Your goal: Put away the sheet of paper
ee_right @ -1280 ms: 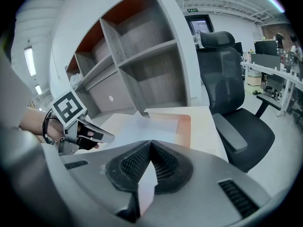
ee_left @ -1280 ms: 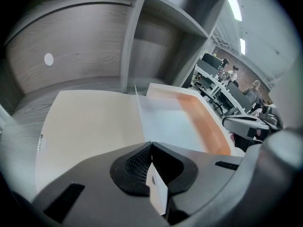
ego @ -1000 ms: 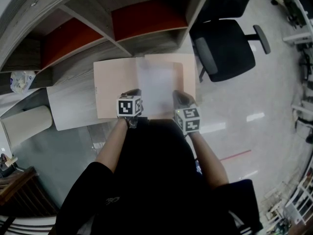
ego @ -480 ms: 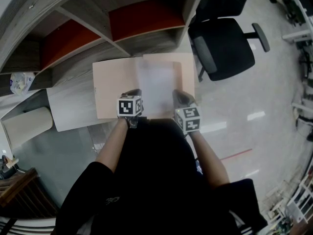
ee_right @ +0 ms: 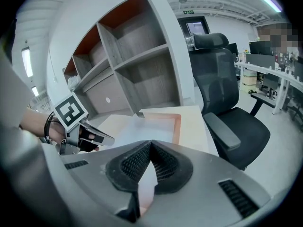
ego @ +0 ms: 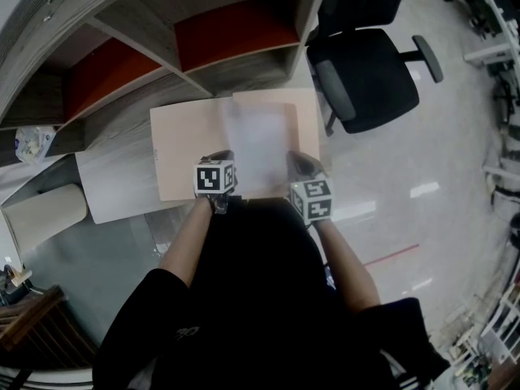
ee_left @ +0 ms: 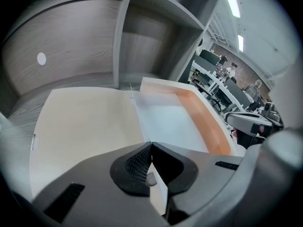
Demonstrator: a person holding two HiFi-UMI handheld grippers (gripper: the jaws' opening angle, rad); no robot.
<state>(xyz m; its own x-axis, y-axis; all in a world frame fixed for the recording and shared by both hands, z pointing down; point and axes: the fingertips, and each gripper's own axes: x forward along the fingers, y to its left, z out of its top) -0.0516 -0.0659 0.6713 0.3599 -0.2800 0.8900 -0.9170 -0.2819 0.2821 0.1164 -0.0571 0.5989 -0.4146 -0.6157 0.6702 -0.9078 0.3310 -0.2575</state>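
Hardly anything has moved in the last second: your two grippers sit in the same spots in the head view, and only the desk and the chair have slid a touch to the left of the picture. Your left gripper (ego: 220,153) is clamped tight, and in its own view the jaws (ee_left: 150,148) meet at the tips with the near edge of the sheet of paper (ee_left: 168,122) pinched between the ribbed pads. Your right gripper (ego: 299,160) is doing the same thing just alongside, its jaws (ee_right: 150,146) pressed together on that same near edge, further to the right. So you've got the sheet of paper (ego: 262,140) held at two points along the side closest to you, and it stretches away from you over the right half of an open folder (ego: 183,149), which lies flat on the grey wood-grain desk (ego: 114,181). From the left gripper view the folder's (ee_left: 80,122) pale left half is bare, and an orange strip runs along the right side of the sheet. From the right gripper view you can see the left gripper (ee_right: 90,138) with its marker cube, close beside the paper (ee_right: 137,129). Beyond the folder stands a shelf unit (ego: 236,31) with red-backed compartments, and a black office chair (ego: 366,80) stands on the shiny floor (ego: 422,185) off the desk's right end.
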